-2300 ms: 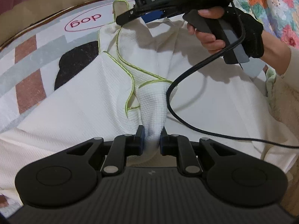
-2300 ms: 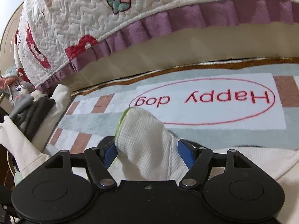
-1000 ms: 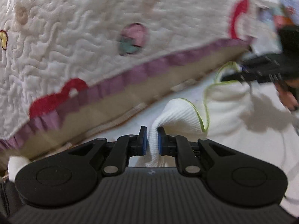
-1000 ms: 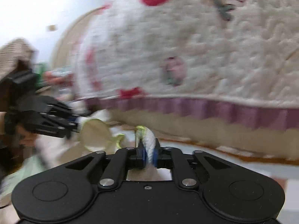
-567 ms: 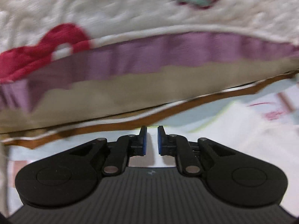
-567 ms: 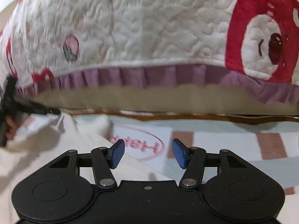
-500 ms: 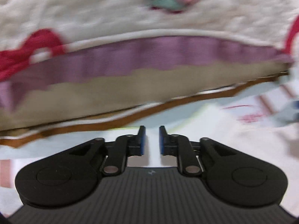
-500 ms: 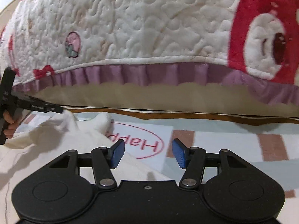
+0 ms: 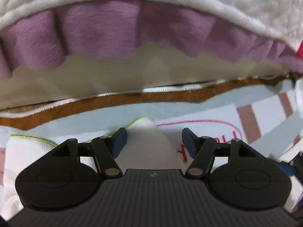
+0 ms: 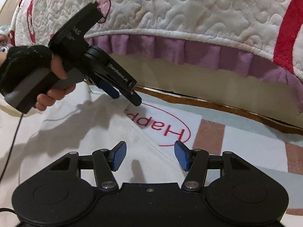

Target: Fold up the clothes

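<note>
Left gripper [image 9: 153, 141]: jaws spread wide, nothing held; a peak of the white garment [image 9: 149, 143] rises between the blue pads [image 9: 119, 141] without touching either pad, as far as can be seen.
Left gripper seen from the right wrist [image 10: 126, 96]: held in a gloved left hand [image 10: 34, 77], tilted down, its tip just above the garment's far edge beside the red lettering.
Right gripper [image 10: 150, 156]: jaws wide apart, empty; the pads [image 10: 180, 155] hang over the garment's right edge, the left pad above cloth, the right pad above bare mat.
Garment: white waffle-knit cloth with thin lime-green piping [image 9: 32, 138], lying on the mat; it fills the left and lower part of the right wrist view [image 10: 85, 132].
Garment edges: the right edge runs diagonally from the left gripper's tip down to the right gripper; in the left wrist view a piped corner lies at far left and another piped edge sits just behind the left pad.
Mat [image 10: 236, 132]: pale grey-green with white and brown blocks and a red oval holding the word "Happy", partly covered by the cloth; a brown border [image 9: 132, 96] ends it.
Open room: bare mat lies to the right of the garment, up to the brown border.
Far limit: quilted cream bedspread [image 10: 189, 9] with a purple frill [image 9: 113, 30] overhangs the mat's far edge, close ahead of both grippers.
</note>
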Motion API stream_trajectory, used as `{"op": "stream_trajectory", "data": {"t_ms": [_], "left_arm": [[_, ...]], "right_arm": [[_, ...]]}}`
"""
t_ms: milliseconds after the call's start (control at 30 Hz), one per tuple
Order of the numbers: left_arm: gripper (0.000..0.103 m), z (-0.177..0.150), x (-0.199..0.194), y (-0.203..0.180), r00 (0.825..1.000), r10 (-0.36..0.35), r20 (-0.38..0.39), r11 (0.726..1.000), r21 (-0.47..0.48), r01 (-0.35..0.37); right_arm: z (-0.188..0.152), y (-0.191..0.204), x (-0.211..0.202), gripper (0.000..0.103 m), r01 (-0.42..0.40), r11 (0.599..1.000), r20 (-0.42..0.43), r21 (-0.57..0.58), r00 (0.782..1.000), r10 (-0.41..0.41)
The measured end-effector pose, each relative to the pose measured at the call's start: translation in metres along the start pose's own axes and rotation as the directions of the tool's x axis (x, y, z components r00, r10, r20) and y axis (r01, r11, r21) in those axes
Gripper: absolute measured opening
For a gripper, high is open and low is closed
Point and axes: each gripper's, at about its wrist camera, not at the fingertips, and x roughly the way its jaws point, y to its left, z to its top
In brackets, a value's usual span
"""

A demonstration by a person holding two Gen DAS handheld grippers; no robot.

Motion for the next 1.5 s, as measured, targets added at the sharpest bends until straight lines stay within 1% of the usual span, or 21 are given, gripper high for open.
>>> {"op": "stream_trajectory", "data": {"t_ms": [33, 67, 200, 300, 367, 500, 533, 567, 633, 800, 833, 867, 1000, 1033, 1067, 1100, 1133, 1167, 1267, 1367, 1500], "left_arm": [[0.018, -0.004, -0.003, -0.004, 0.999, 0.033, 0.017, 0.998, 0.046, -0.034], [0.003, -0.01, -0.009, -0.004, 0.998, 0.046, 0.04, 0.997, 0.059, -0.048], [0.002, -0.036, -0.055, 0.009, 0.978, 0.012, 0.207, 1.0, -0.031, -0.006], [0.002, -0.059, -0.106, -0.001, 0.915, 0.021, 0.403, 0.998, 0.044, -0.043], [0.002, -0.069, -0.127, -0.015, 0.88, 0.002, 0.476, 0.992, 0.107, -0.06], [0.002, -0.066, -0.141, -0.034, 0.852, 0.021, 0.523, 0.979, 0.162, -0.123], [0.002, -0.063, -0.142, -0.035, 0.85, 0.025, 0.526, 0.978, 0.163, -0.13], [0.002, -0.059, -0.139, -0.034, 0.852, 0.03, 0.522, 0.98, 0.153, -0.129], [0.002, -0.051, -0.13, -0.032, 0.846, 0.06, 0.529, 0.98, 0.13, -0.151], [0.003, -0.026, -0.097, -0.028, 0.81, 0.132, 0.571, 0.961, 0.127, -0.247], [0.004, -0.02, -0.088, -0.026, 0.816, 0.134, 0.563, 0.958, 0.136, -0.251], [0.01, -0.015, -0.076, -0.023, 0.836, 0.123, 0.535, 0.959, 0.151, -0.238], [0.015, -0.032, -0.069, -0.002, 0.882, 0.161, 0.444, 0.962, 0.128, -0.24], [0.026, -0.043, -0.082, 0.008, 0.887, 0.162, 0.433, 0.967, 0.108, -0.23], [0.041, -0.054, -0.096, 0.019, 0.892, 0.16, 0.423, 0.972, 0.089, -0.217], [0.046, -0.069, -0.114, 0.033, 0.893, 0.165, 0.419, 0.976, 0.064, -0.21], [0.048, -0.085, -0.134, 0.048, 0.891, 0.177, 0.418, 0.976, 0.04, -0.213], [0.048, -0.101, -0.153, 0.063, 0.89, 0.198, 0.41, 0.973, 0.027, -0.229], [0.048, -0.148, -0.203, 0.107, 0.877, 0.297, 0.379, 0.945, 0.013, -0.326], [0.045, -0.202, -0.238, 0.158, 0.851, 0.411, 0.328, 0.901, -0.006, -0.433], [0.046, -0.265, -0.268, 0.206, 0.873, 0.429, 0.232, 0.903, -0.095, -0.419]], "right_arm": [[0.0, 0.0, 0.002, 0.062, 0.004, 1.0, -0.005, -0.005, 1.0, -0.004], [0.0, 0.0, 0.005, 0.062, 0.007, 1.0, -0.009, -0.01, 1.0, -0.007], [-0.001, 0.011, 0.007, 0.062, 0.014, 0.995, -0.005, -0.1, 1.0, -0.014], [-0.003, 0.023, 0.007, 0.07, 0.042, 0.981, 0.033, -0.191, 0.999, -0.036], [-0.004, 0.028, 0.008, 0.08, 0.079, 0.97, 0.064, -0.231, 0.996, -0.065], [0.001, 0.023, 0.008, 0.079, 0.092, 0.973, 0.085, -0.213, 0.993, -0.075], [0.001, 0.018, 0.007, 0.052, 0.054, 0.979, 0.088, -0.196, 0.995, -0.037], [0.002, 0.013, 0.007, 0.0, 0.005, 0.984, 0.082, -0.177, 0.997, 0.01], [0.007, 0.006, 0.005, 0.003, -0.006, 0.991, 0.092, -0.134, 0.996, 0.018], [0.023, 0.007, 0.005, 0.002, 0.159, 0.978, 0.223, -0.138, 0.967, -0.125], [0.024, 0.006, 0.011, 0.002, 0.173, 0.977, 0.213, -0.123, 0.966, -0.144], [0.023, 0.006, 0.018, 0.002, 0.187, 0.976, 0.187, -0.113, 0.969, -0.164], [0.004, 0.018, 0.045, 0.005, 0.292, 0.923, 0.079, -0.249, 0.956, -0.282], [0.004, 0.018, 0.046, 0.006, 0.299, 0.922, 0.064, -0.246, 0.954, -0.293], [0.005, 0.017, 0.044, 0.016, 0.299, 0.927, 0.06, -0.228, 0.954, -0.293], [0.01, 0.015, 0.04, 0.024, 0.296, 0.936, 0.064, -0.193, 0.955, -0.289], [0.016, 0.013, 0.034, 0.045, 0.291, 0.946, 0.074, -0.145, 0.956, -0.283], [0.021, 0.01, 0.027, 0.056, 0.271, 0.959, 0.085, -0.088, 0.961, -0.264], [0.034, 0.004, 0.013, 0.056, 0.145, 0.985, 0.074, 0.097, 0.985, -0.153], [0.038, 0.004, 0.008, 0.056, -0.041, 0.958, 0.04, 0.284, 0.999, 0.03], [0.033, 0.035, 0.004, 0.056, -0.213, 0.887, 0.014, 0.41, 0.974, 0.228]]}}
